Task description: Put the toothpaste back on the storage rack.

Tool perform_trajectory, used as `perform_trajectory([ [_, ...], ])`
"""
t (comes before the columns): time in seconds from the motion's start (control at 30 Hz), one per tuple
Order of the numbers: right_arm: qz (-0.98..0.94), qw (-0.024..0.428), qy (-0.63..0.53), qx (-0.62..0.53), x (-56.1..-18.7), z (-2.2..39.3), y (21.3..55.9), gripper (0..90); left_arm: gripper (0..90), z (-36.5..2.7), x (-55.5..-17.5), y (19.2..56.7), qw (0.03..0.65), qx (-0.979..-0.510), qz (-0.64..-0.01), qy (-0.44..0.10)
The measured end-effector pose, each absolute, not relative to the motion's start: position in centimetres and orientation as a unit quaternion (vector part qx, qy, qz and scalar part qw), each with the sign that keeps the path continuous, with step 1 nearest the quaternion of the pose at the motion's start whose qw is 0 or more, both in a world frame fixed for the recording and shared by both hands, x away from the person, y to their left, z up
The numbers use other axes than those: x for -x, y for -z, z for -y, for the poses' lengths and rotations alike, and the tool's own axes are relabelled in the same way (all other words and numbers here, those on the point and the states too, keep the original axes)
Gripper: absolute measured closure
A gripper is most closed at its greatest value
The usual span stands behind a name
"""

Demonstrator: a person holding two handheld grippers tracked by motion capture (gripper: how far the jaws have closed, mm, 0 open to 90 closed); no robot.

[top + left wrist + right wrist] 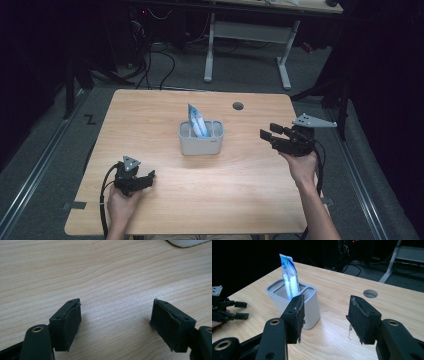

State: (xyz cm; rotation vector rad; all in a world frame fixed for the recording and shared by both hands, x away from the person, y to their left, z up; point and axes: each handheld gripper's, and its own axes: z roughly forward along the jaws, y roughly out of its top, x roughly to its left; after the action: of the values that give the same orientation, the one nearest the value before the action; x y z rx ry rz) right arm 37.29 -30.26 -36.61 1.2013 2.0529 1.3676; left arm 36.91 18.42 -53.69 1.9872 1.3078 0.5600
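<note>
The blue-and-white packet (290, 277) stands upright in the grey holder (310, 308), just beyond the right gripper (325, 317)'s spread, empty jaws. The left gripper (116, 323) gapes empty over the wooden table (240, 175); dark room behind.

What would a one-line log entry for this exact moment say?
left gripper: open, empty, low over table | right gripper: open, empty, aimed at holder | packet: upright in holder's middle slot
</note>
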Motion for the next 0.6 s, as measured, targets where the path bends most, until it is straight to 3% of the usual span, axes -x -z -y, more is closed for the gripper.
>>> perform_trajectory([
  [0.6,-0.721,0.204,-0.489,-0.447,-35.4,32.4,37.9,46.9,24.5,-18.4,-36.9,53.7,0.342,-0.764,-0.503,-0.215],
])
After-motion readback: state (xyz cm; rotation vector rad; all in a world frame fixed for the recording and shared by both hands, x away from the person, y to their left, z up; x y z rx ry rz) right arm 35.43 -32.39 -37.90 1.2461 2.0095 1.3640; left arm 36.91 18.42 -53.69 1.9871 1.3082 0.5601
